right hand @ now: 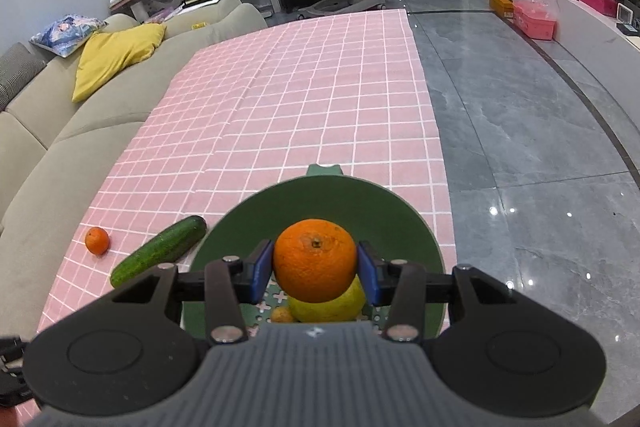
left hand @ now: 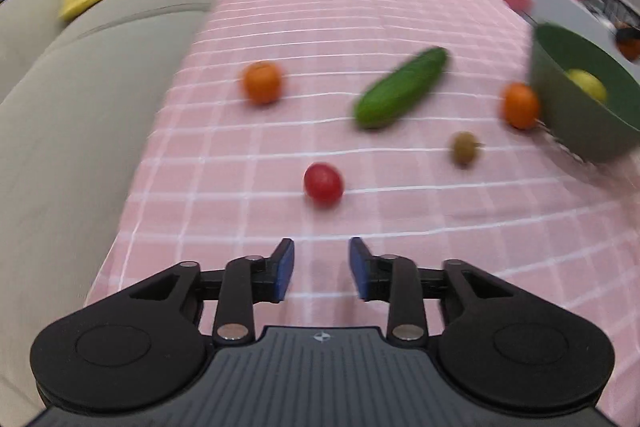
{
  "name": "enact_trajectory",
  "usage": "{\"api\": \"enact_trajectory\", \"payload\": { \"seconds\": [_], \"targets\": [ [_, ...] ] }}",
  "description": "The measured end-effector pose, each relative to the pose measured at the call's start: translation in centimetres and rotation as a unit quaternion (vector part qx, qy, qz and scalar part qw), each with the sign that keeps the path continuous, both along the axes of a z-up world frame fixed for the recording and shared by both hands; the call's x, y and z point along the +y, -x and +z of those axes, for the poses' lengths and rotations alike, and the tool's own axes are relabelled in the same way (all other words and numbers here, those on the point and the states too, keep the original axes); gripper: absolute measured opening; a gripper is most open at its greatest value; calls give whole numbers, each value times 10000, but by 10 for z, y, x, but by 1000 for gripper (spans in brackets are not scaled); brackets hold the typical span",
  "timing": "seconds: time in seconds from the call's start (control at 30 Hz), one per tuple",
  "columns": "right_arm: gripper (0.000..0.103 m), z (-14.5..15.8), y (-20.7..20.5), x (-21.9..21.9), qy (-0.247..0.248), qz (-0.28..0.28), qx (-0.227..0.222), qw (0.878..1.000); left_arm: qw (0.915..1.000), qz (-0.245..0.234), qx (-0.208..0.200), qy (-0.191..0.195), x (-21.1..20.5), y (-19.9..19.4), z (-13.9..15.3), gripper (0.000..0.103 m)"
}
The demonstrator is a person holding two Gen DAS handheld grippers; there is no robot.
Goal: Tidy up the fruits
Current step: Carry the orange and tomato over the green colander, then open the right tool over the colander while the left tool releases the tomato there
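On the pink checked tablecloth, going left to right in the left wrist view, lie a small orange citrus, a red cherry tomato, a cucumber, a small olive-brown fruit and a second orange citrus, which sits just beside or against the green bowl at the right edge; all of these are still outside the bowl. A yellow fruit, probably a lemon, already rests inside it. The left gripper hovers low over the near cloth with its blue pads apart and nothing between them, the tomato lying straight ahead of it.

From the right wrist view, the right gripper has its pads pressed against both sides of a large orange, held above the bowl's interior. Under it lie the lemon and a small orange-yellow piece on the perforated bowl floor. I judge the sorting well short of halfway: one or two fruits are in, one is about to go in, five items remain on the cloth.

Motion blur smears the whole left view, so the olive-brown fruit's kind is unclear and the bowl's right side is cut off. The gripper body hides the bowl's near rim and most of its contents in the right view, and the tomato and olive-brown fruit do not show there
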State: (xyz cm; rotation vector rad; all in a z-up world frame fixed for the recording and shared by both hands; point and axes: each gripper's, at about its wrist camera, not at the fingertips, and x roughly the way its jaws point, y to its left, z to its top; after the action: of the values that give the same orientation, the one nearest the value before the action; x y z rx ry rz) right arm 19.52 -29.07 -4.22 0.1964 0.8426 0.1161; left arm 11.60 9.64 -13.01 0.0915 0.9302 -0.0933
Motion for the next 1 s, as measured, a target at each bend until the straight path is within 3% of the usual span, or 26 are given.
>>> {"api": "enact_trajectory", "payload": {
  "seconds": [0.17, 0.23, 0.33, 0.53, 0.63, 0.7, 0.77, 1.0],
  "targets": [
    [42, 4, 4, 6, -33, -6, -52, 10000, 9965, -34, -745, -364, -4, -23, -15, 65],
    [42, 4, 5, 9, -20, 28, -54, 10000, 9955, 288, -742, -513, -2, -40, -21, 65],
    [42, 3, 8, 11, 11, 82, -36, 10000, 9943, 579, -801, -405, 5, -48, -26, 66],
    [42, -1, 6, 9, -5, 53, 29, 10000, 9928, 635, -972, -297, 16, -47, -31, 65],
    [42, 0, 5, 11, -16, 98, 10, 10000, 9929, 736, -930, -97, 22, -53, -31, 60],
    [42, 0, 5, 12, -30, 128, 0, 9999, 9932, 671, -954, -52, 23, -56, -31, 50],
    [42, 0, 6, 12, -35, 129, 13, 9999, 9938, 597, -925, 121, 27, -59, -31, 33],
    [42, -1, 5, 9, -38, 116, 40, 9999, 9933, 673, -841, 417, 31, -54, -27, 31]
  ]
}}
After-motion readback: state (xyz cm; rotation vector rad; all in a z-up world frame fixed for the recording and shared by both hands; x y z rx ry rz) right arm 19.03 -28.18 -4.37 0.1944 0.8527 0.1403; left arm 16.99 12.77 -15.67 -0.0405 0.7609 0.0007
